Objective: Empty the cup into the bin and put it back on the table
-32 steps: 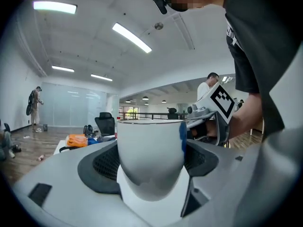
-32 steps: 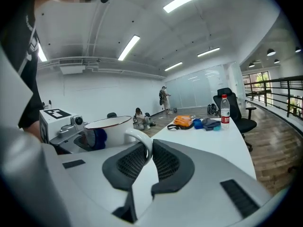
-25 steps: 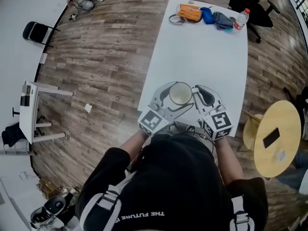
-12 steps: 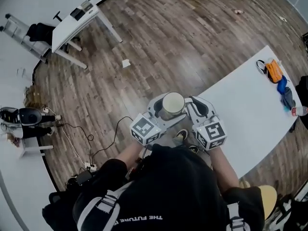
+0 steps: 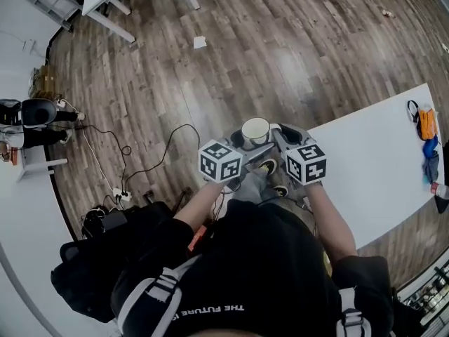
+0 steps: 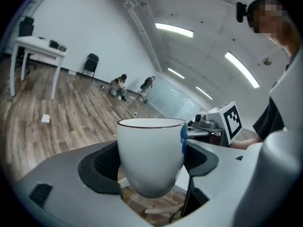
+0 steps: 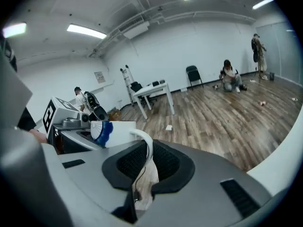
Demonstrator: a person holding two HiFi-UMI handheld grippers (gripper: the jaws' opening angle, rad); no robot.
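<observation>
Left tool (image 6: 151, 169): clenched on the body of the cup (image 5: 255, 130), one jaw on either side of its white wall.
Right tool (image 7: 142, 167): clenched on the cup's handle (image 7: 143, 143), the thin white loop nipped between its dark jaws.
Cup: upright, held in the air by both tools, over the floor and just off the corner of the desk (image 5: 379, 163).
Desk: white top, running toward the right edge of the head view; a few orange and blue things (image 5: 426, 128) lie at its far end, well apart from the cup.
Floor (image 5: 231, 55): wood planks in brown and grey; black cables (image 5: 144, 167) trail across it at the left, and a scrap of paper (image 5: 200, 42) lies farther out.
Room: large, with white walls and strip lights (image 6: 174, 30) on a grey ceiling; a second desk (image 7: 151, 90) on white legs and a black chair (image 7: 192, 73) stand by the far wall, and people (image 7: 230, 78) sit or stand on the floor there.
Cut off: the desk's right end and the second desk run out of the head view at its borders.
Hidden: the person (image 5: 259, 272) covers the lower middle of the head view with head and shoulders; the handle sits under the right tool there.
Hard to tell: what lies inside the cup, whose pale inside shows no clear content; the blue patch (image 6: 183, 137) at the rim, too blurred to name; the dark heap (image 5: 98, 258) at the person's left.
</observation>
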